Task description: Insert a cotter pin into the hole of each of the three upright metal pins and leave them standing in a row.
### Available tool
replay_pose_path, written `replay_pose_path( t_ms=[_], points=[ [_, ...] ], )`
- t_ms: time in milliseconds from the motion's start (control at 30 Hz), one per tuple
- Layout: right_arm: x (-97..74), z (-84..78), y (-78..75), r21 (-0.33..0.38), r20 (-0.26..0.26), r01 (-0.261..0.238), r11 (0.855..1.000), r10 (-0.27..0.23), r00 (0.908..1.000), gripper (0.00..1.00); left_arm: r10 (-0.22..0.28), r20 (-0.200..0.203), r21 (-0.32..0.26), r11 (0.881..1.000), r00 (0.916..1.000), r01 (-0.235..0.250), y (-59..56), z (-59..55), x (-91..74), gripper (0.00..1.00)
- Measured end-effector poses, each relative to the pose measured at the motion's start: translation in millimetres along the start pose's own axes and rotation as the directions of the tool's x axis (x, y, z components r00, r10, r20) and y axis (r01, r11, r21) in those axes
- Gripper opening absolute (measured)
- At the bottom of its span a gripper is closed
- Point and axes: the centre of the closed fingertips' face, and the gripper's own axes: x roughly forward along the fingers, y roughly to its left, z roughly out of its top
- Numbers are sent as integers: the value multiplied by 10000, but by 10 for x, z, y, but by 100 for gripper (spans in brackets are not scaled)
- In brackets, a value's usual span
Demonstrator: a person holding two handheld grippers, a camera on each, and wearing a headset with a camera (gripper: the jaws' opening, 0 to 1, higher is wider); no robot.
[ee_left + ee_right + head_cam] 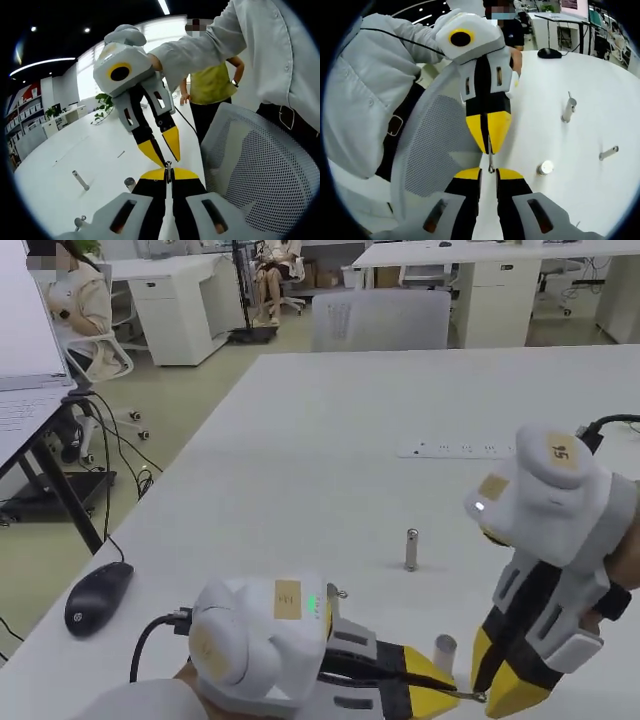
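Cotter pin [490, 158] is thin, light, slick wire that likely bends easily, pinched mid-air above the counter [330, 440] in the closed left tool [168, 175], with its free end between the narrowly parted right tool [489, 174], so grip it short.

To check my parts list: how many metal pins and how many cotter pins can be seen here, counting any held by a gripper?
metal pins: 3
cotter pins: 2
Total: 5
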Motion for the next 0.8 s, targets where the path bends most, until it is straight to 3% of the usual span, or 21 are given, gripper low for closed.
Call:
replay_pose_path(
  t_ms=[500, 700, 800],
  points=[
    [21, -15, 114, 415, 151, -962, 9945, 957, 9953, 9, -374, -56, 891, 9953, 9993, 378, -103, 71, 44, 0],
    [3, -16, 104, 482, 266, -926, 9945, 914, 9955, 7, -310, -123, 900, 9954, 9994, 320, -87, 49, 47, 0],
    [-16, -22, 50, 334, 214, -621, 9975, 614, 9979, 6, -219, -107, 717, 9972, 9997, 226, -50, 41, 47, 0]
  ],
)
